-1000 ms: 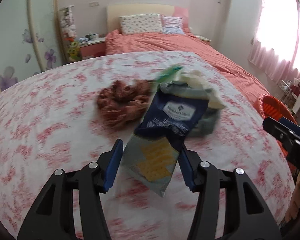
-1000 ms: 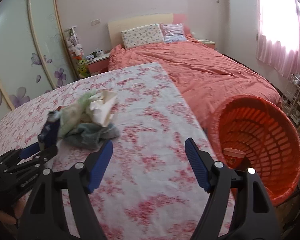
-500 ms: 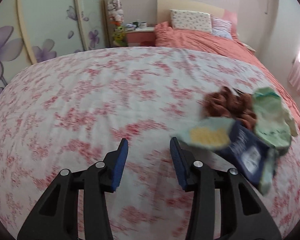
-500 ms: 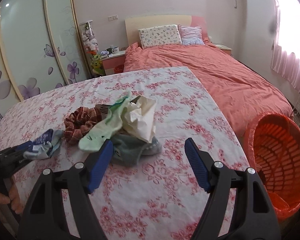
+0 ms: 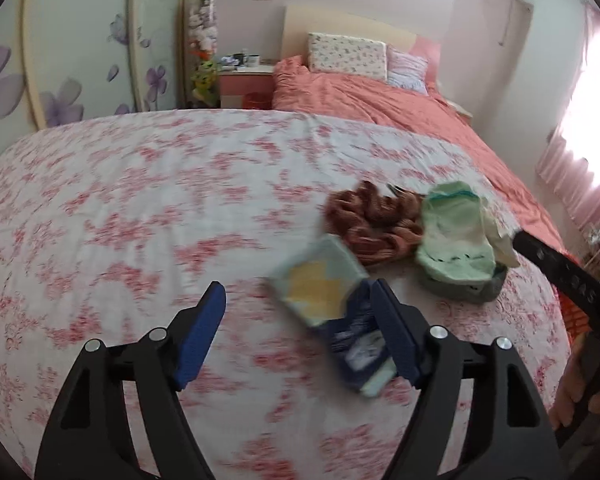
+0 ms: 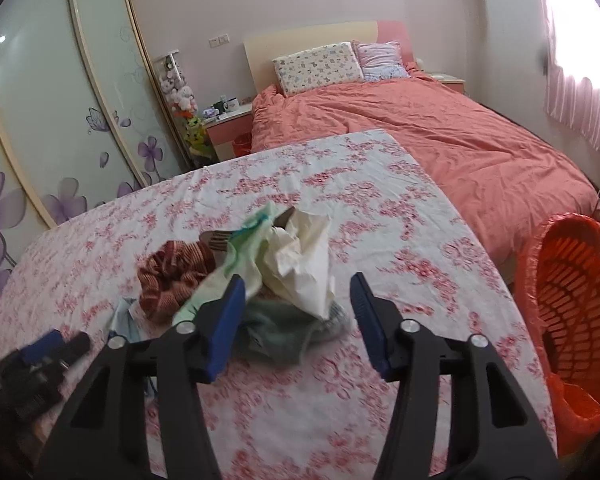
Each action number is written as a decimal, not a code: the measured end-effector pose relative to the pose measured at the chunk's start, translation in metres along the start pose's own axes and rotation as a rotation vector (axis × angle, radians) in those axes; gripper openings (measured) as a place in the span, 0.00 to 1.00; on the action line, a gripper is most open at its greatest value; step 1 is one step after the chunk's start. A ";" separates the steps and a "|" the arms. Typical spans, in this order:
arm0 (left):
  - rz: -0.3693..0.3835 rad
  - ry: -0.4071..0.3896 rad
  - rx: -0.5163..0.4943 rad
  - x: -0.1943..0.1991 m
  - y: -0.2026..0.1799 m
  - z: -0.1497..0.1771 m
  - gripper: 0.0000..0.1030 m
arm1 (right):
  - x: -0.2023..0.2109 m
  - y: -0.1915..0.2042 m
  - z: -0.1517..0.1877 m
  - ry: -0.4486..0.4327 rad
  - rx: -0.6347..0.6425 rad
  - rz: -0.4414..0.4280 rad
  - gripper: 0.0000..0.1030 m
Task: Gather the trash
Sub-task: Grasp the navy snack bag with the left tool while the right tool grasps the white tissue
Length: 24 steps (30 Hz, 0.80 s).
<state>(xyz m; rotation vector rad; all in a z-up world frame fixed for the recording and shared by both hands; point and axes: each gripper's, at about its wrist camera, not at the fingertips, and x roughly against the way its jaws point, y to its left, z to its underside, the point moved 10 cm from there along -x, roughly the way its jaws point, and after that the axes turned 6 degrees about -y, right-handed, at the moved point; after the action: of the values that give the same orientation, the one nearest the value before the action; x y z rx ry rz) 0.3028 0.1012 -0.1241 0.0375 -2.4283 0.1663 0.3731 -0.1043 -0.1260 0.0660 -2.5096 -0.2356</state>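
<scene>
One wrapper (image 5: 332, 308), one scrunchie (image 5: 374, 224) – two open hand-held grippers

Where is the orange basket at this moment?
In the right wrist view, the orange basket stands at the far right, off the flowered table and near the foot of the bed.

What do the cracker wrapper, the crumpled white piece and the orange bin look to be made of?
Cracker wrapper: probably thin printed plastic film, navy and pale; blur hides any gloss. Crumpled white piece: looks like paper or tissue, matte, with sharp folds that hold their shape. Orange bin: rigid moulded plastic, judging by its regular slotted lattice wall; a thin orange film, likely a liner bag, drapes over its rim.
</scene>
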 end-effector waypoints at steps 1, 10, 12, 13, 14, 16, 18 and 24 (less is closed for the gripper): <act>-0.003 0.013 -0.009 -0.005 -0.006 0.002 0.72 | -0.004 0.001 0.000 0.009 0.004 0.006 0.42; -0.027 0.067 -0.016 -0.024 -0.018 0.021 0.75 | -0.035 0.000 0.012 0.077 0.027 0.045 0.36; -0.040 0.069 -0.023 -0.026 -0.017 0.022 0.75 | -0.038 0.001 0.012 0.079 0.047 0.059 0.35; -0.040 0.070 -0.022 -0.027 -0.017 0.022 0.75 | -0.041 0.000 0.013 0.081 0.052 0.068 0.33; -0.042 0.070 -0.019 -0.027 -0.015 0.022 0.75 | -0.042 0.000 0.012 0.082 0.051 0.072 0.32; -0.033 0.066 -0.003 -0.026 -0.013 0.021 0.75 | -0.045 -0.002 0.012 0.084 0.033 0.066 0.33; -0.023 0.059 0.009 -0.024 -0.013 0.019 0.76 | -0.047 -0.003 0.011 0.085 0.004 0.058 0.34; -0.007 0.053 0.010 -0.025 -0.018 0.020 0.79 | -0.054 -0.002 0.012 0.092 0.027 0.069 0.26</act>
<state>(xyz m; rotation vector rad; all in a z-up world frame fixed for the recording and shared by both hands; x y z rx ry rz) 0.3099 0.0808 -0.1531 0.0453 -2.3747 0.1747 0.4097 -0.0990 -0.1670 0.0014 -2.4187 -0.1670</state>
